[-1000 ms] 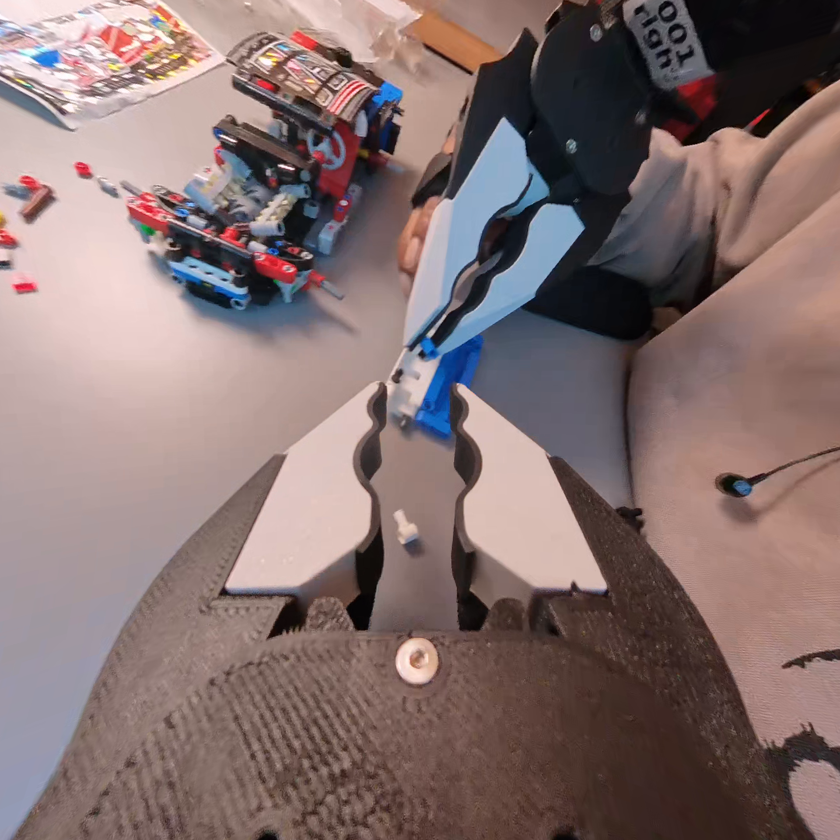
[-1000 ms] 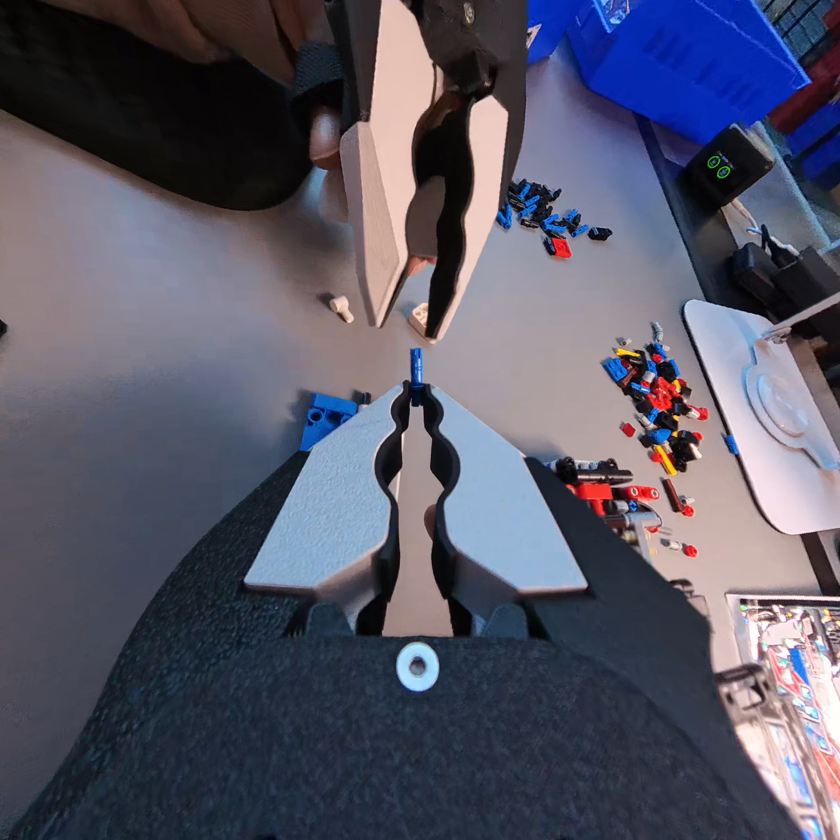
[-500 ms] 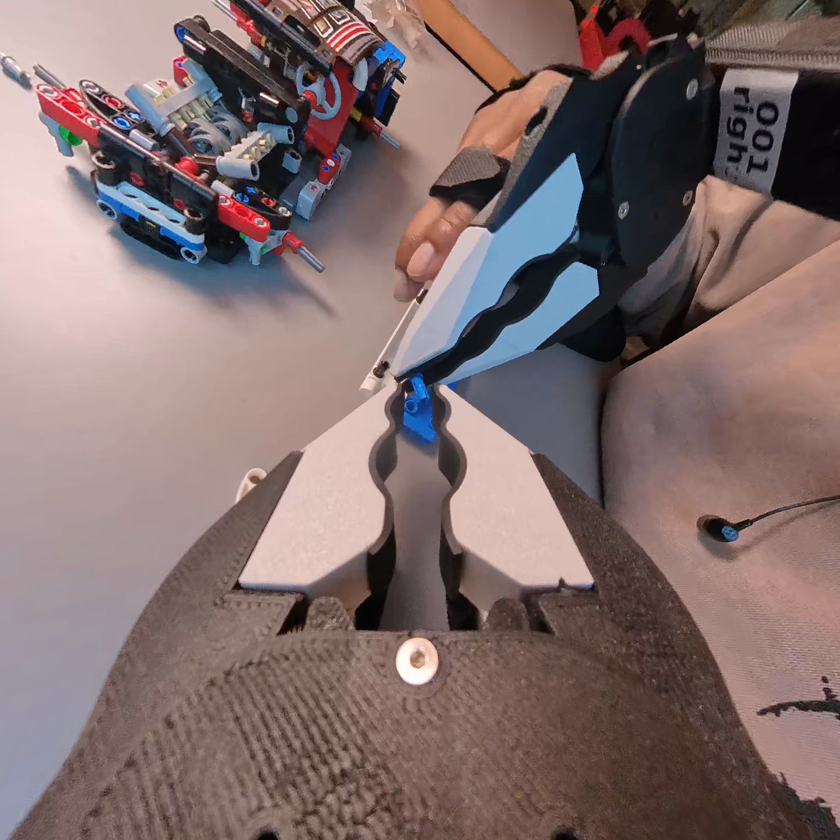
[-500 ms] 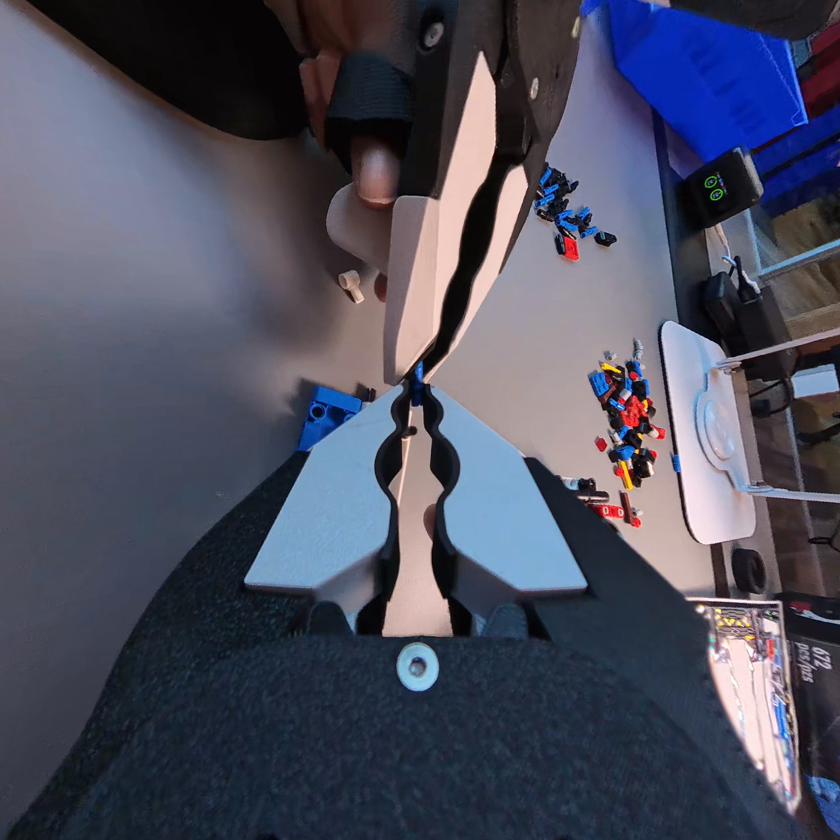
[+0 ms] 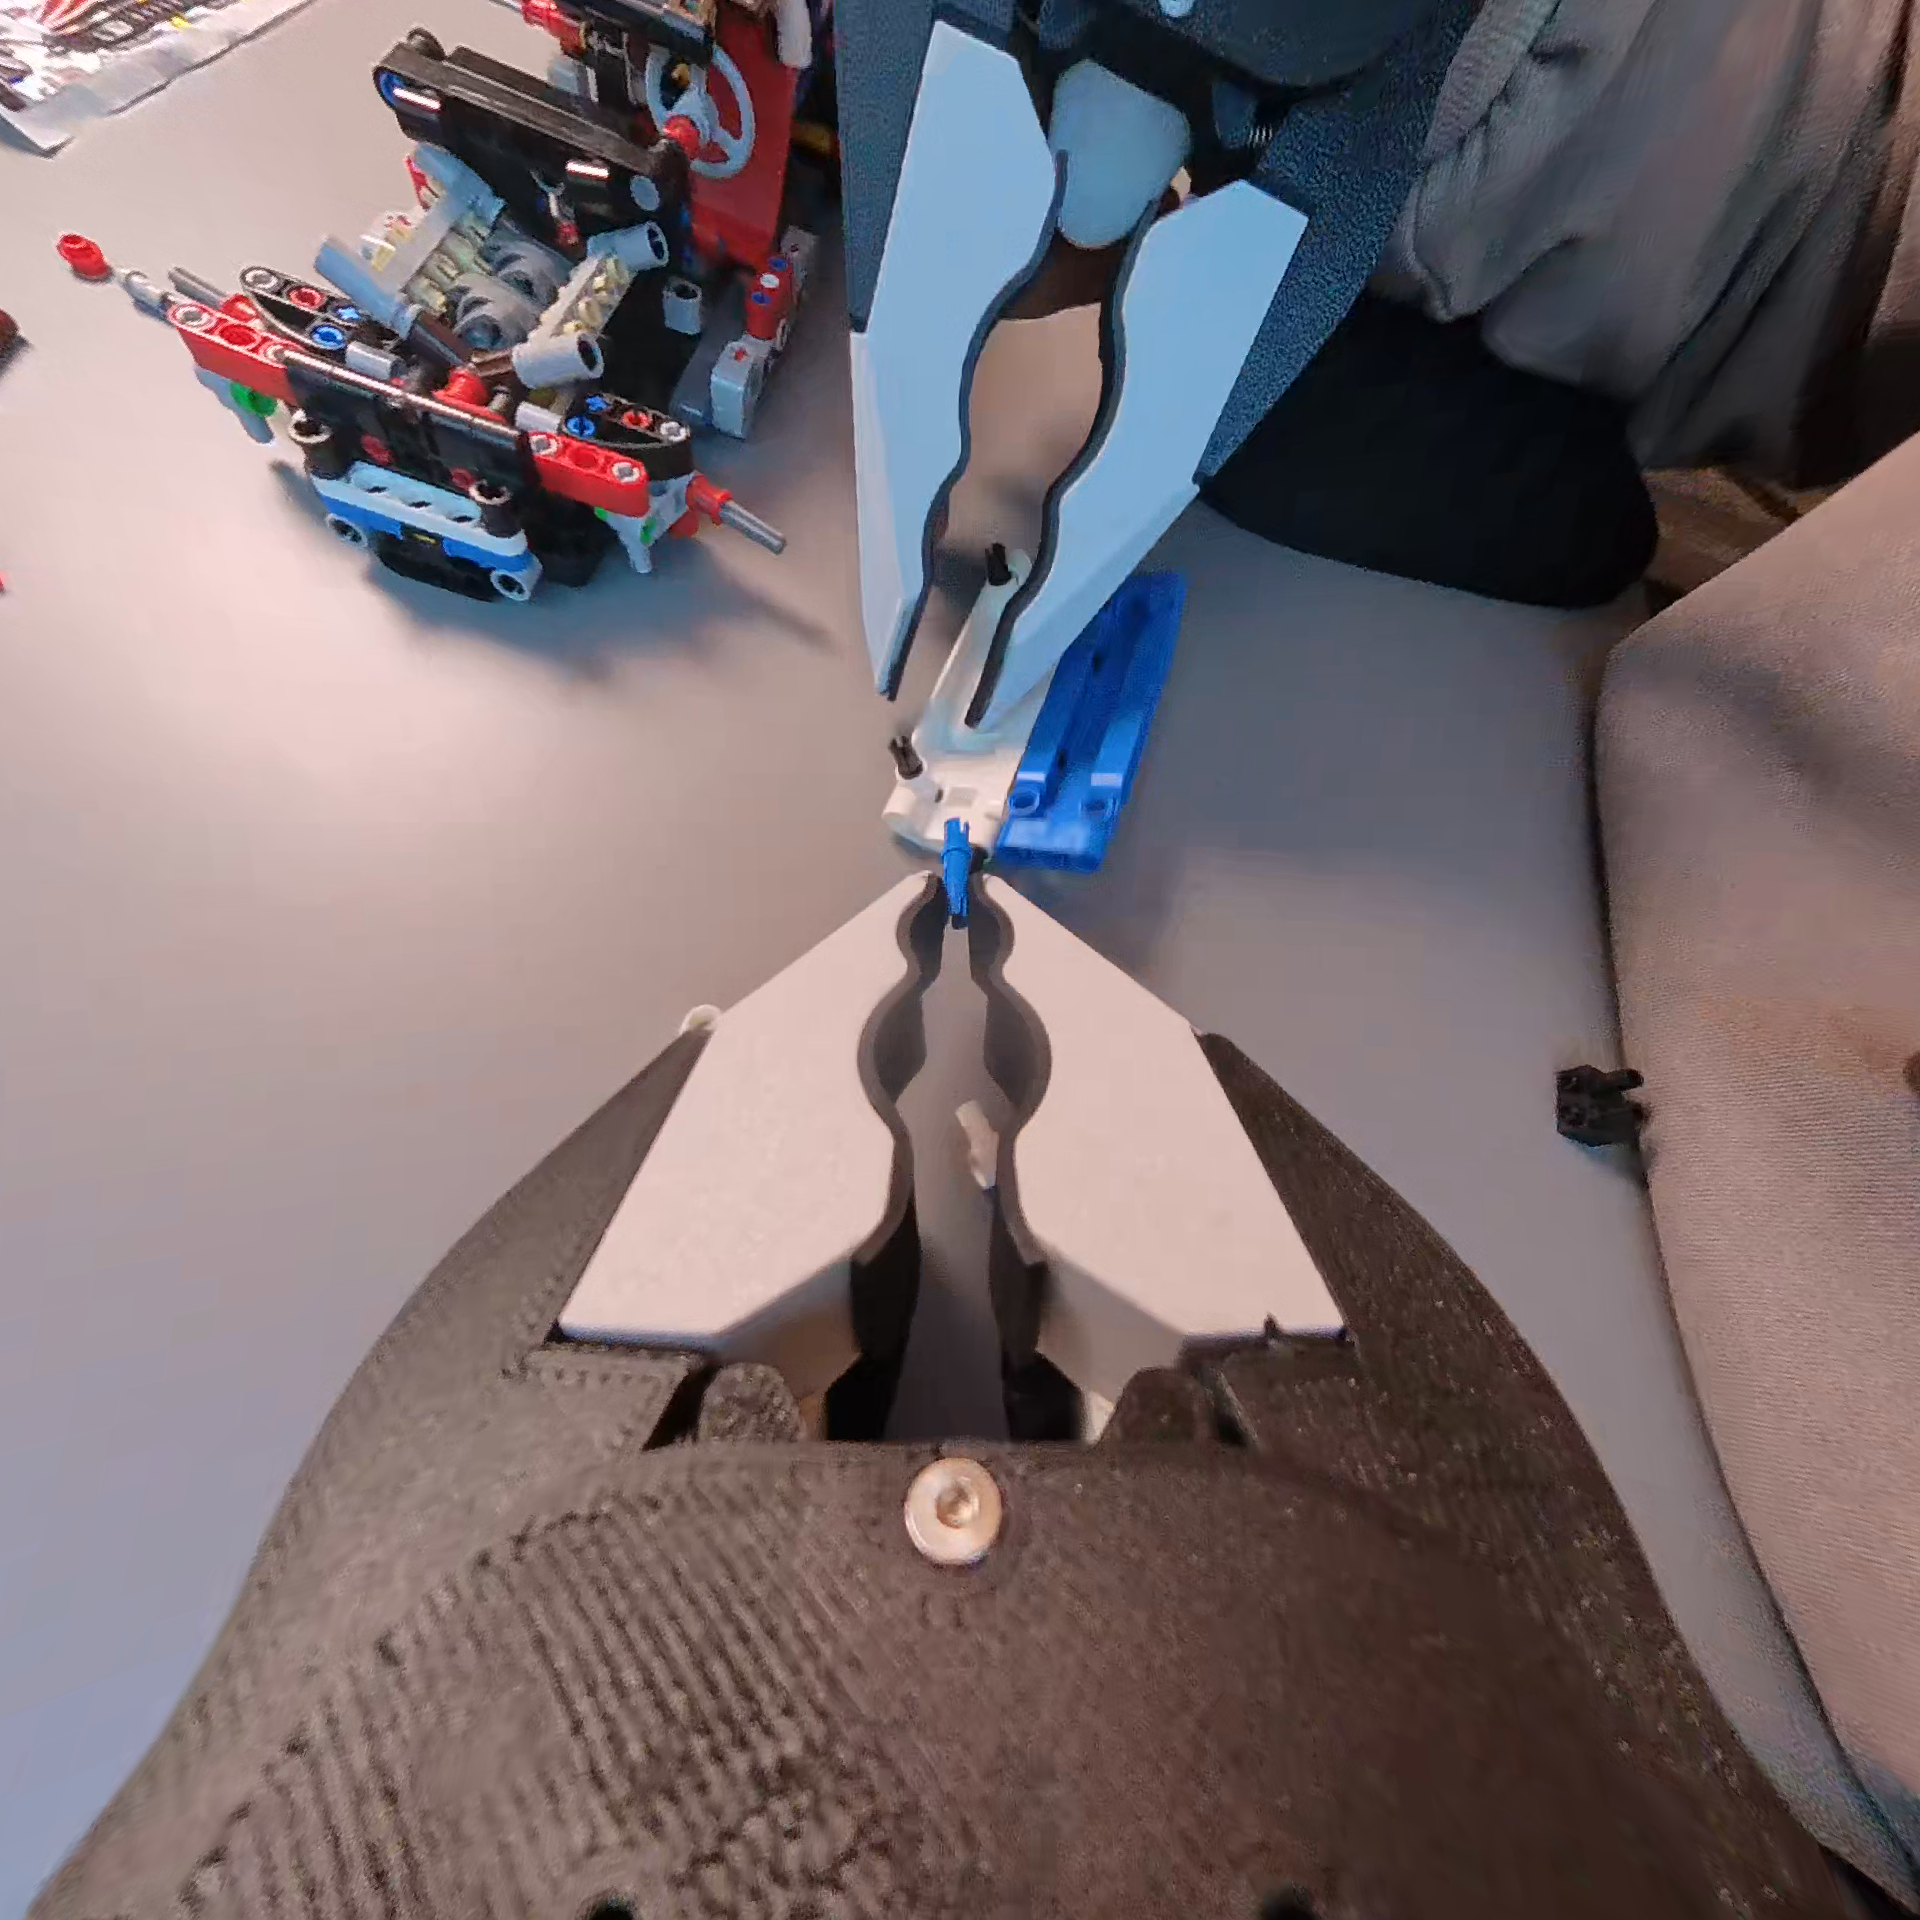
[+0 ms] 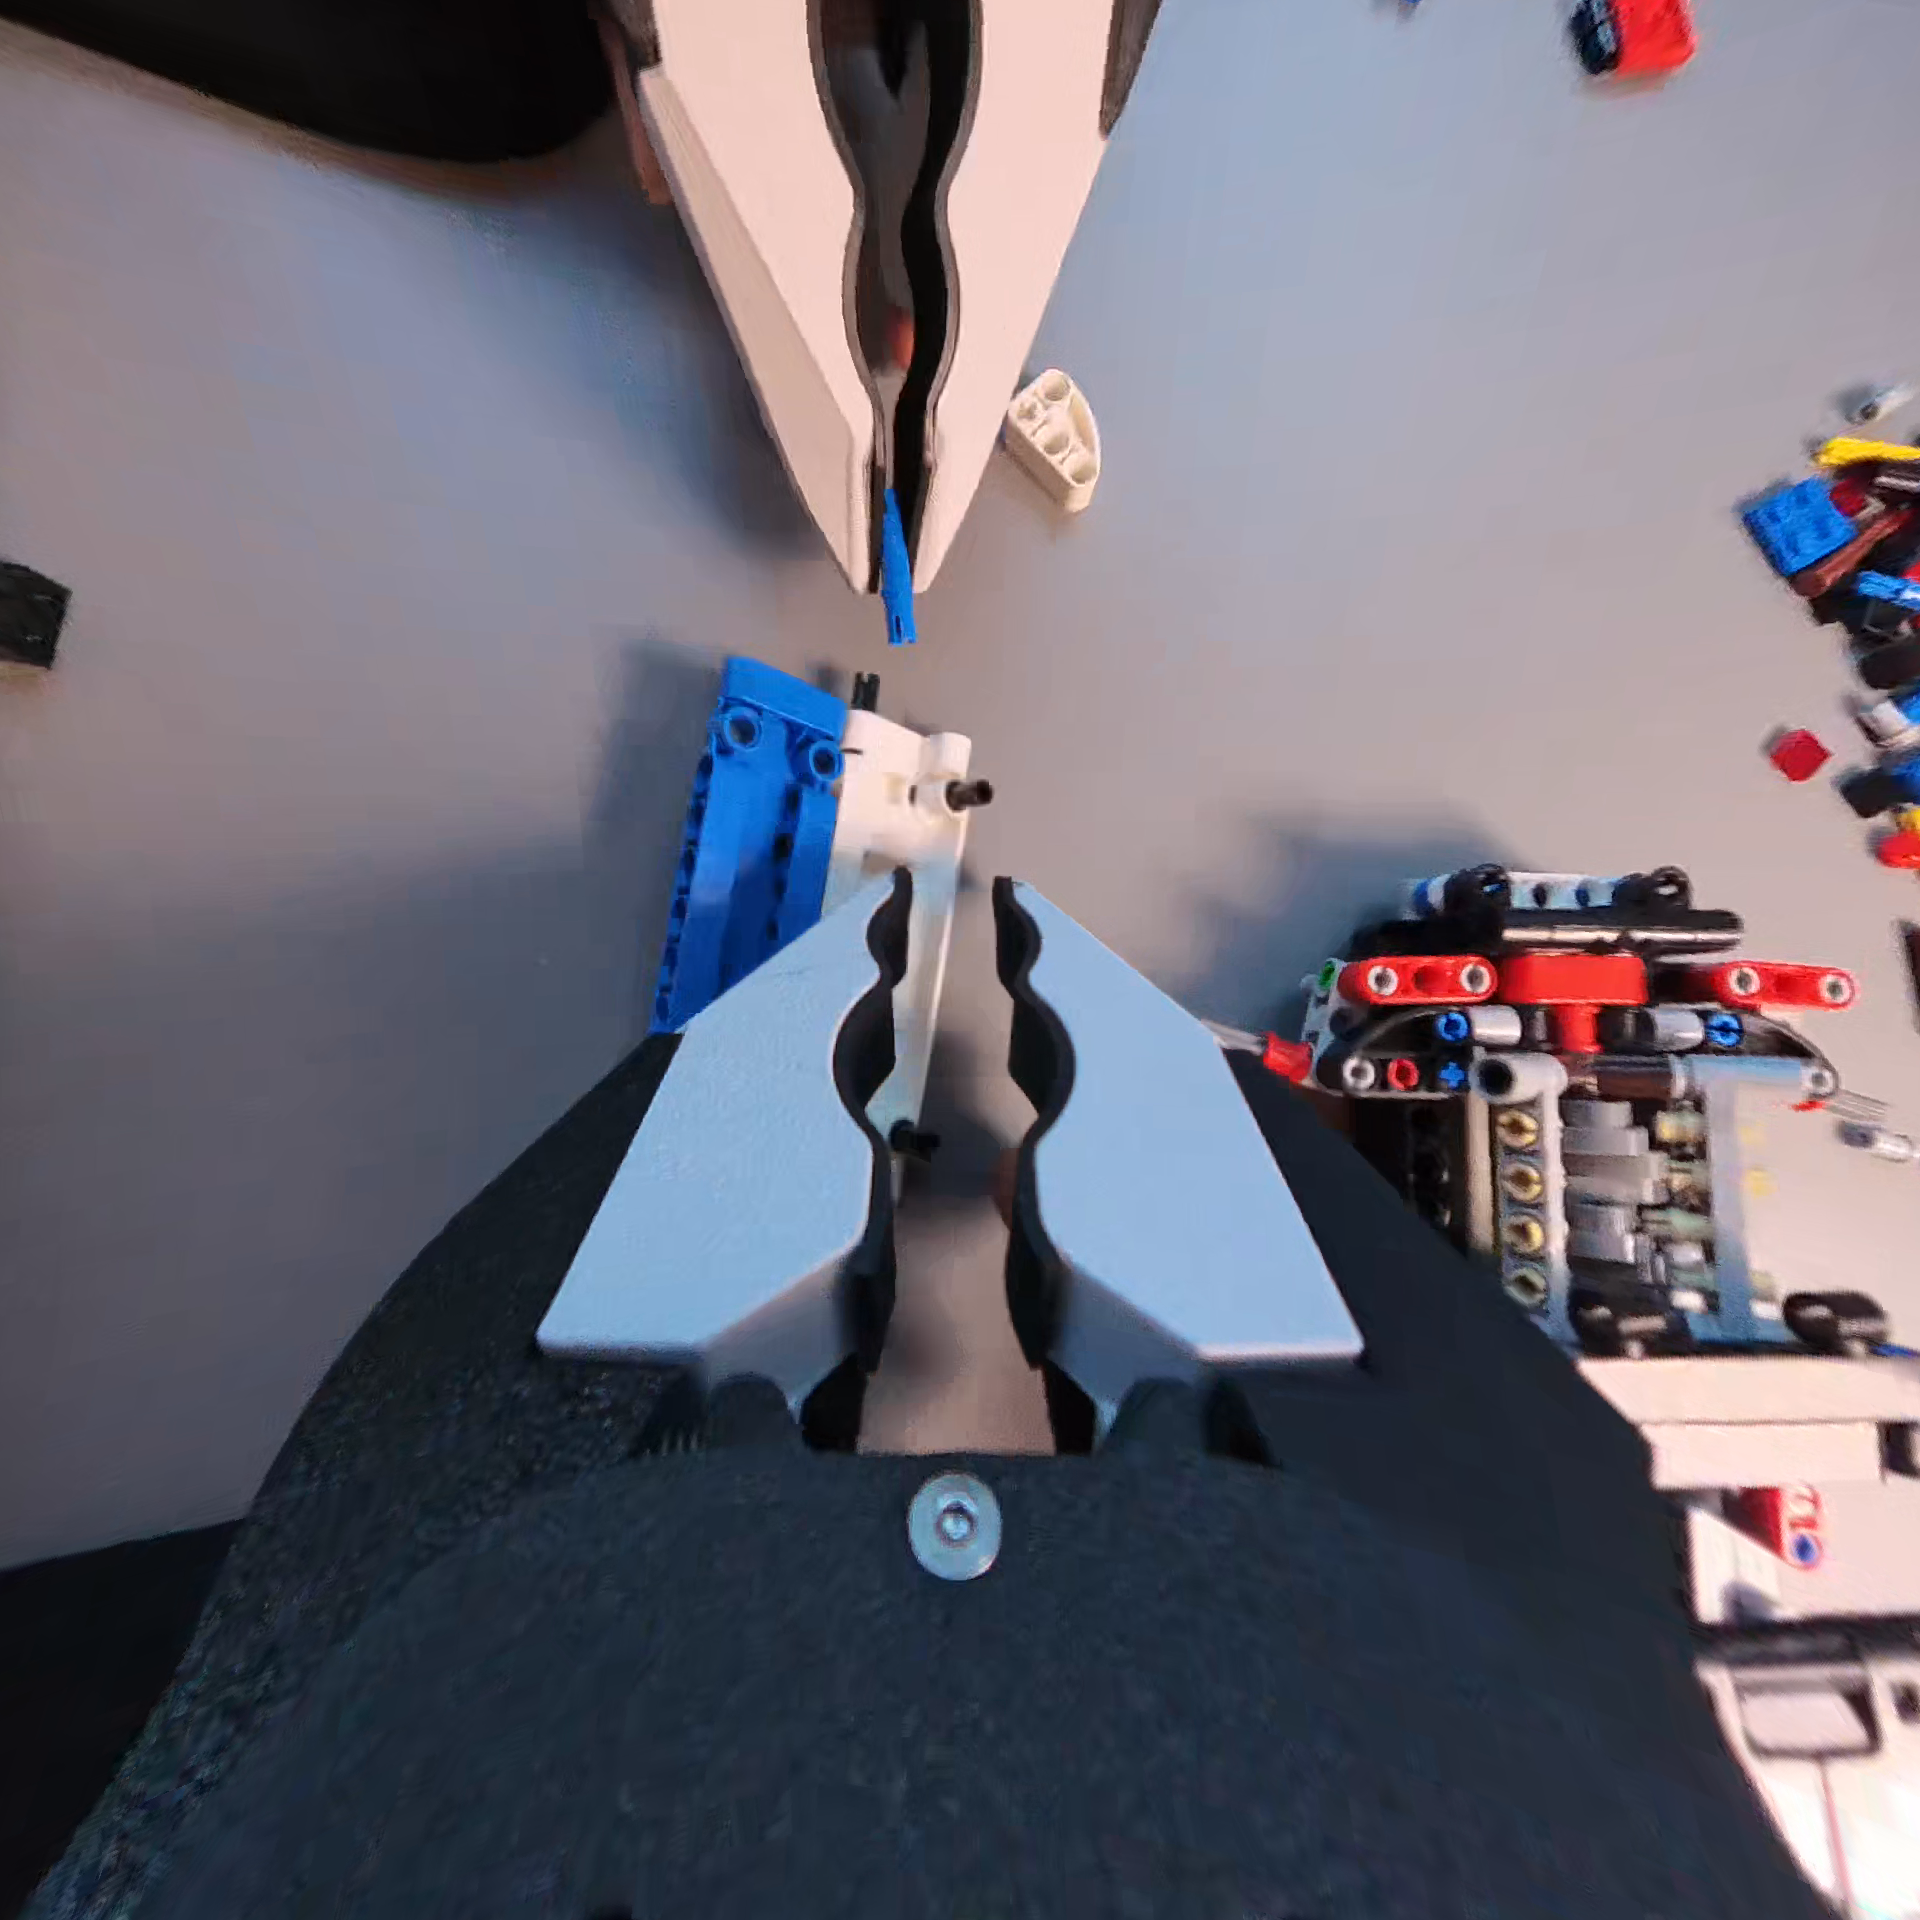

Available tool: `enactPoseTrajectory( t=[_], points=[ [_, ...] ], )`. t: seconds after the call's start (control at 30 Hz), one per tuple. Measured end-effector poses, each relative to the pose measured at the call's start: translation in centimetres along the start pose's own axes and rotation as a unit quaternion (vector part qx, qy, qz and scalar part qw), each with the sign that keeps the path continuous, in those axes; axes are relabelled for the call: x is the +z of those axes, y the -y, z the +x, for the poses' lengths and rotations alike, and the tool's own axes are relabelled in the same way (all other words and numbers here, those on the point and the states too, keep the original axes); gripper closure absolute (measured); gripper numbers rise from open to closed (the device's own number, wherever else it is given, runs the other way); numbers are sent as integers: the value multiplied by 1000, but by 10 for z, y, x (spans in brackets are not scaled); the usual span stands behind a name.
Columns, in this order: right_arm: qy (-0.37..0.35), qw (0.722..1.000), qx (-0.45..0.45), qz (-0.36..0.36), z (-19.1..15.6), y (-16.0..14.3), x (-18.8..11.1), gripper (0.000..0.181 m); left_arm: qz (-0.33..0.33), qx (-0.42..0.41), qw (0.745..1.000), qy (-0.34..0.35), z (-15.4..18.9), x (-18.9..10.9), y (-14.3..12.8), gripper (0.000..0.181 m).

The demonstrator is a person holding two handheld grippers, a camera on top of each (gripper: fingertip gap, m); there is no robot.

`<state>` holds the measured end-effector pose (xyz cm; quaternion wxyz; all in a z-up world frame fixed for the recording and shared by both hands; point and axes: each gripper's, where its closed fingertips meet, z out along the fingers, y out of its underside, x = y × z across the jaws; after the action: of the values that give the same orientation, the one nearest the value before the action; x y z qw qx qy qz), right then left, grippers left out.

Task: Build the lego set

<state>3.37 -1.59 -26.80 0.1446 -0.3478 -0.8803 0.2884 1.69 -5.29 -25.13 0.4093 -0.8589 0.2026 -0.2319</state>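
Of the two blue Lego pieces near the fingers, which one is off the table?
The small blue pin, pinched in the left gripper. The long blue beam lies on the table.

Brick pile (image 6: 1860, 582) blurred – cut by right edge

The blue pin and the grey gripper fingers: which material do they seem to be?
The blue pin looks like smooth moulded plastic with a slight sheen. The fingers of the left gripper look matte grey, probably plastic; their dark inner lining may be rubber.
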Motion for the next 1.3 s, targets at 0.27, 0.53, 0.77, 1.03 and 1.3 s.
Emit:
enactPoseTrajectory(
  t=[0.27, 0.53, 0.77, 1.03, 1.3],
  points=[
    [65, 997, -25, 19, -10, 14, 9, 181, -3, -6, 1000, -2, -4, -9, -8, 179],
    [1, 992, -45, 120, -9, 30, -1, 181, -7, -11, 1000, -21, 0, -6, -11, 179],
    [5, 992, -43, 123, -10, 28, 2, 181, -1, -9, 999, -36, 3, -4, -9, 179],
    [11, 988, -26, 154, -10, 33, -3, 181, 32, -9, 998, -50, 6, -8, -1, 179],
    [27, 982, -8, 185, -12, 32, -9, 181, 43, 41, 998, -16, 7, -7, 7, 179]
  ],
)
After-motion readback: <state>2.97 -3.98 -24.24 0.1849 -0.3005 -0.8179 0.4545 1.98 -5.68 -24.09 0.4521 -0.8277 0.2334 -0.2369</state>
